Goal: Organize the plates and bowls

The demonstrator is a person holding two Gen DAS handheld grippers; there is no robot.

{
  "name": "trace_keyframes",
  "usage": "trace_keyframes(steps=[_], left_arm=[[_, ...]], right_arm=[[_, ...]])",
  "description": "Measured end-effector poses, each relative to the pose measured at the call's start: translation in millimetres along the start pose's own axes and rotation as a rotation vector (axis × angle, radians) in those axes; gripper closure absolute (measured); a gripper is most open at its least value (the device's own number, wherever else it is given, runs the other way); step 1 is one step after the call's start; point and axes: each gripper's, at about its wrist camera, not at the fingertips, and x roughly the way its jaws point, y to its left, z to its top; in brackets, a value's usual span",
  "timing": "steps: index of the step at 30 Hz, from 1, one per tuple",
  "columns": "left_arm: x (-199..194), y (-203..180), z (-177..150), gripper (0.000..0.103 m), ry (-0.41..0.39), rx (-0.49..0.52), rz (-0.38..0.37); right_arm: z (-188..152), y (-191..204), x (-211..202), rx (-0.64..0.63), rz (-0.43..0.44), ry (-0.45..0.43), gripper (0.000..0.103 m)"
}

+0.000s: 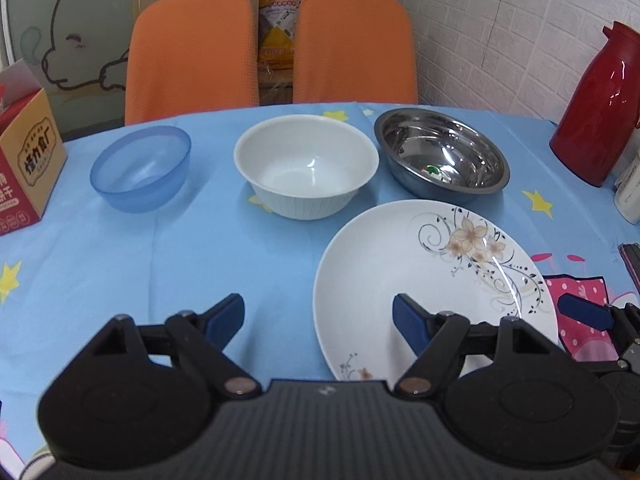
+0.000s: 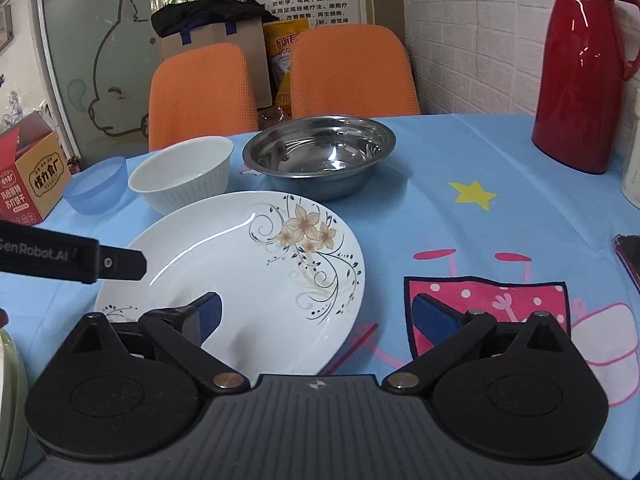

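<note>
While both our claws, left claw (image 1: 318, 318) and right claw (image 2: 316, 320), hang released, we see the glossy white flowered plate (image 1: 400, 272) on the blue counter (image 1: 160, 260), before a ribbed white bowl (image 1: 306, 164), steel bowl (image 1: 440, 154) and translucent blue bowl (image 1: 140, 168).

Three bowls in row along far side of cloth-covered surface (image 1: 120, 260): translucent blue plastic bowl (image 1: 141, 168) left, white ceramic bowl (image 1: 306, 166) middle, stainless steel bowl (image 1: 441, 155) right. White floral-patterned plate (image 1: 432, 280) nearer, before steel and white bowls. Red thermos jug (image 1: 596, 108) far right on surface. Printed cardboard box (image 1: 24, 160) at left edge, beside blue bowl. Two orange chairs (image 1: 192, 52) behind surface.
</note>
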Motion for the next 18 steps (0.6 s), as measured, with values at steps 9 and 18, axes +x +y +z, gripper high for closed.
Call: trace_keyframes(steps=[9, 18], left_arm=[[23, -12, 4, 0.028, 0.044, 0.03, -0.007], [29, -14, 0, 0.028, 0.06, 0.024, -0.006]], right_arm=[[-3, 1, 13, -0.005, 0.004, 0.021, 0.0], [-6, 4, 14, -0.025, -0.006, 0.008, 0.0]])
